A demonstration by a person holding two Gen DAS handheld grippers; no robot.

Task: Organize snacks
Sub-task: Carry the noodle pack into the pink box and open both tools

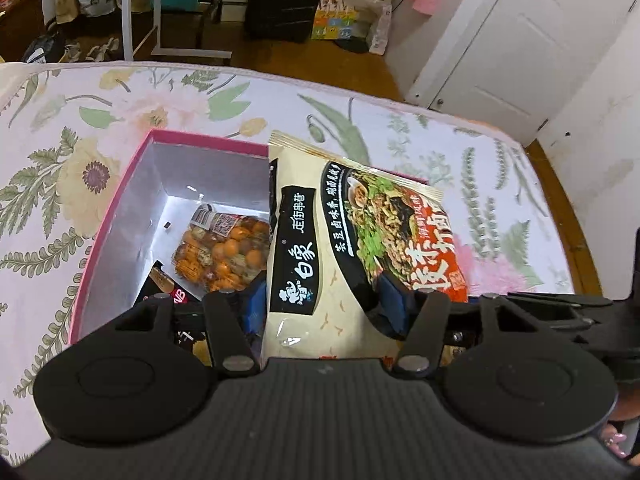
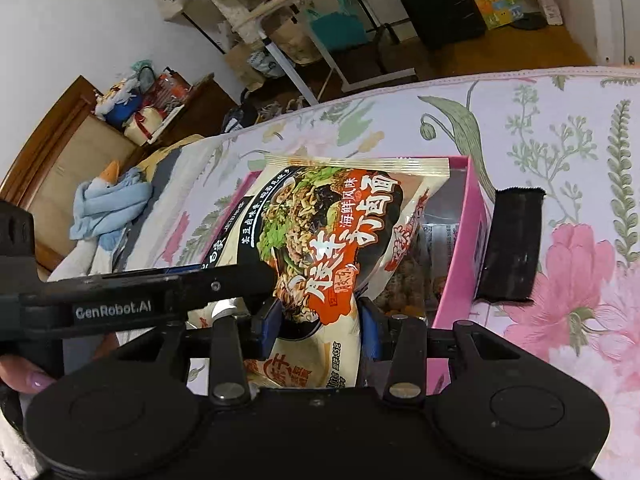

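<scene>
Both wrist views — close above box (image 1: 120, 208)

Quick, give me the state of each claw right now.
Left claw: shut on the noodle packet, over the pink box.
Right claw: shut on the same noodle packet.

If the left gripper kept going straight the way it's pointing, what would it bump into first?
Probably nothing new at first: the left gripper already pinches the noodle packet. Pushed on, the packet would likely go deeper into the pink box, toward its far wall. Depth is hard to judge here.
</scene>
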